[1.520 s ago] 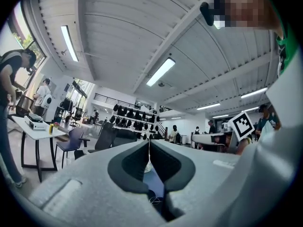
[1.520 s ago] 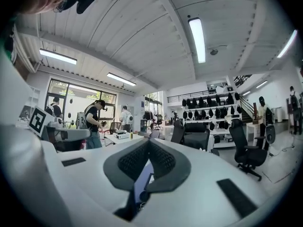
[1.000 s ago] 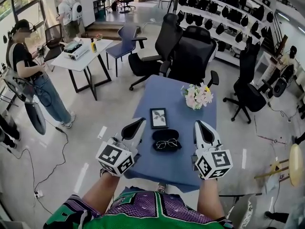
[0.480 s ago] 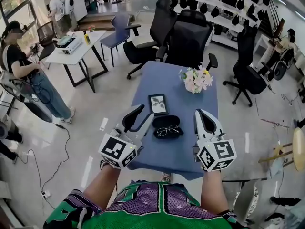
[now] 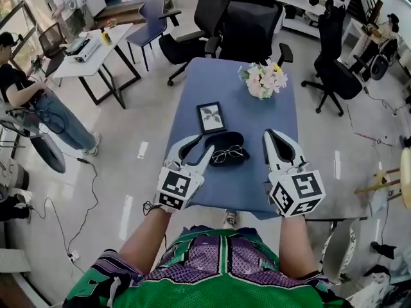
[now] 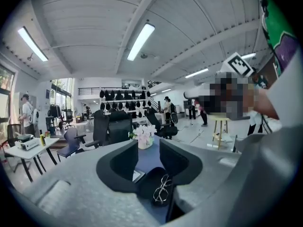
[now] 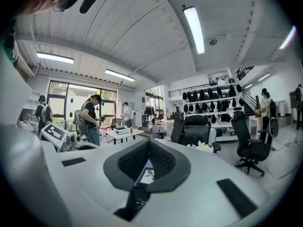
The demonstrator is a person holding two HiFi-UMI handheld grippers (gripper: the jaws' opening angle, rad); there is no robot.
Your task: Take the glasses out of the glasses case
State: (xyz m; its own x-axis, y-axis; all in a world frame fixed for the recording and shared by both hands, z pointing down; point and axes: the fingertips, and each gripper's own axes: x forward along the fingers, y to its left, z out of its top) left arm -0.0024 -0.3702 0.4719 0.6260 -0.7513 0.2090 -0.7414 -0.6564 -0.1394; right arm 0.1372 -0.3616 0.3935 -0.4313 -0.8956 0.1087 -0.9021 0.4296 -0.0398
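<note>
A black glasses case (image 5: 221,147) lies on the blue table (image 5: 257,178), with thin-framed glasses (image 5: 229,153) resting on it. My left gripper (image 5: 196,151) is open just left of the case, its jaws having just opened, and nothing is between them. In the left gripper view the case (image 6: 150,181) and the glasses (image 6: 162,189) show through the gap of the left gripper (image 6: 149,157). My right gripper (image 5: 273,138) hovers to the right of the case, apart from it. Its jaws meet at the tips, so the right gripper (image 7: 148,143) is shut and empty.
A small framed picture (image 5: 210,116) lies behind the case, and a flower bouquet (image 5: 263,79) stands at the table's far right. Black office chairs (image 5: 247,18) crowd the far end. A person (image 5: 26,88) stands at the left beside a white table (image 5: 90,50).
The left gripper's jaws have opened and it has dropped lower and closer to the case. The right gripper has sunk a little. The view has tilted down toward the table.
</note>
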